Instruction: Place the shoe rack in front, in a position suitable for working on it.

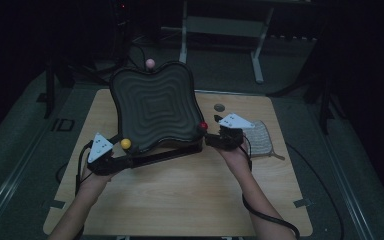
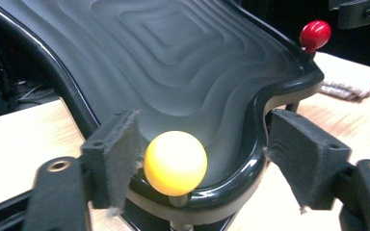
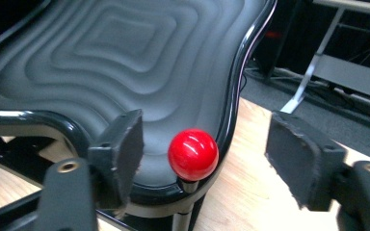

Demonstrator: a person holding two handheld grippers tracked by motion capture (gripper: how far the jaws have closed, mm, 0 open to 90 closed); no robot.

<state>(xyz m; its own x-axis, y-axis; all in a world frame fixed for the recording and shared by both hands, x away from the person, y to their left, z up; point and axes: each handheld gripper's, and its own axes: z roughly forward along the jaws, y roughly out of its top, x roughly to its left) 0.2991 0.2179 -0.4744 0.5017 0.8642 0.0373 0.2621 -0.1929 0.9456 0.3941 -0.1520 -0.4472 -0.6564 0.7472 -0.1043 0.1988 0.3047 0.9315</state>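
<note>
A black wavy tray (image 1: 155, 102) with stepped ridges stands tilted on a dark base on the wooden table (image 1: 190, 195). A yellow knob (image 1: 125, 144) (image 2: 175, 163) sticks up at its near left corner, a red knob (image 1: 203, 126) (image 3: 193, 154) at its near right corner and a pink knob (image 1: 150, 63) at the far edge. My left gripper (image 1: 114, 152) (image 2: 202, 154) is open with the yellow knob between its pads, not touching. Open too, my right gripper (image 1: 211, 136) (image 3: 204, 154) has its pads on either side of the red knob.
A grey knitted cloth (image 1: 261, 140) lies on the table just right of my right gripper. A small dark round spot (image 1: 220, 107) marks the table behind it. White table legs (image 1: 257, 55) and black stands rise beyond the far edge.
</note>
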